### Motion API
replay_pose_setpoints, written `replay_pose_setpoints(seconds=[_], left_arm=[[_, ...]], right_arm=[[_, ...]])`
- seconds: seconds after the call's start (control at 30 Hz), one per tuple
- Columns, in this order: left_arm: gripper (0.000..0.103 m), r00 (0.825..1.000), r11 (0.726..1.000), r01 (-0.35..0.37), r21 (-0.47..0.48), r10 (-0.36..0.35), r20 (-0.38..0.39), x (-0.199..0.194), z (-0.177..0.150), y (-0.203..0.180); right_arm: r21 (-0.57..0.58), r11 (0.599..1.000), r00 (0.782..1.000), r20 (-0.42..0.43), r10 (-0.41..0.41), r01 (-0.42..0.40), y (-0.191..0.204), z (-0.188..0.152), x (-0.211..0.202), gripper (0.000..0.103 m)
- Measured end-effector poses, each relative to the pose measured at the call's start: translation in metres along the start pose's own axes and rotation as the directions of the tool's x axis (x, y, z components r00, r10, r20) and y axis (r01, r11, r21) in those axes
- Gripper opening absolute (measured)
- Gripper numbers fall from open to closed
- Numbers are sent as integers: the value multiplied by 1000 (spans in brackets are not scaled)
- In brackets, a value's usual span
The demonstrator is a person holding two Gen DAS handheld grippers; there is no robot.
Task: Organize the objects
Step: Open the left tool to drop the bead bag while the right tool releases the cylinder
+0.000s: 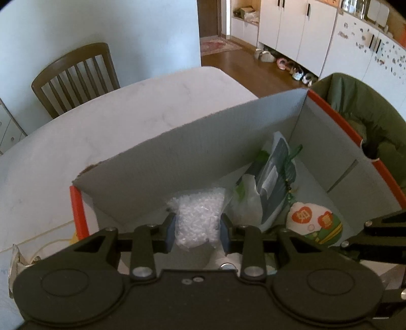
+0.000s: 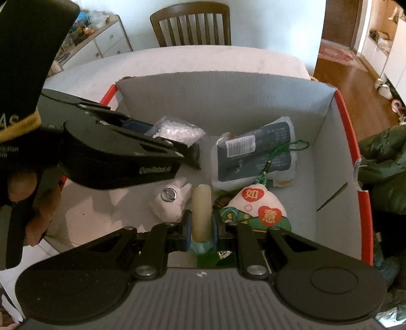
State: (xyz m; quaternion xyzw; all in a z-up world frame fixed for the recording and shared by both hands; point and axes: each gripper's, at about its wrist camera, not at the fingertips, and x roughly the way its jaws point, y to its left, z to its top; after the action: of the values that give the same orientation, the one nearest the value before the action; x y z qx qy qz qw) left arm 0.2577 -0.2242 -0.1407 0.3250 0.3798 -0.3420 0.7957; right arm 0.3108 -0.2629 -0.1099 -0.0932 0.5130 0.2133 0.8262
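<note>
A white cardboard box point(image 1: 192, 142) point(image 2: 223, 88) with red outer sides stands open on the pale table point(image 1: 114, 119). My left gripper point(image 1: 198, 228) is shut on a clear bag of white beads point(image 1: 199, 218) point(image 2: 177, 132), held inside the box near its left wall. My right gripper point(image 2: 201, 223) is shut on a cream cylinder with a teal end point(image 2: 201, 210), low over the box floor. On that floor lie a dark blue packet point(image 2: 256, 152) point(image 1: 275, 177), a white plush charm with red hearts point(image 2: 258, 205) point(image 1: 314, 223) and a white plush toy point(image 2: 172, 203).
A wooden chair point(image 1: 76, 76) point(image 2: 190, 22) stands at the table's far side. A green padded jacket point(image 1: 368, 119) point(image 2: 383, 165) lies against the box's right side. A hand point(image 2: 33, 203) holds the left tool. White cabinets point(image 1: 304, 33) and wooden floor lie beyond.
</note>
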Motion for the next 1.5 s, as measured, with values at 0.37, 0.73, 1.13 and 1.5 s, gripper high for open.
replay_pose_setpoints(seconds=[0.37, 0.73, 1.13, 1.5], left_arm=[[34, 996, 1000, 22, -3, -22, -88, 19, -3, 0], [44, 989, 998, 16, -61, -25, -148, 25, -10, 16], [60, 999, 998, 35, -53, -36, -27, -21, -14, 19], [63, 992, 997, 51, -55, -44, 115, -73, -15, 20]], right_arm=[[-3, 1000, 999, -42, 2, -2, -1, 5, 18, 16], [-8, 1000, 1000, -25, 10, -10, 1, 2, 15, 16], [16, 999, 998, 51, 38, -39, -4, -3, -21, 16], [29, 998, 985, 165, 43, -49, 3, -7, -67, 16]])
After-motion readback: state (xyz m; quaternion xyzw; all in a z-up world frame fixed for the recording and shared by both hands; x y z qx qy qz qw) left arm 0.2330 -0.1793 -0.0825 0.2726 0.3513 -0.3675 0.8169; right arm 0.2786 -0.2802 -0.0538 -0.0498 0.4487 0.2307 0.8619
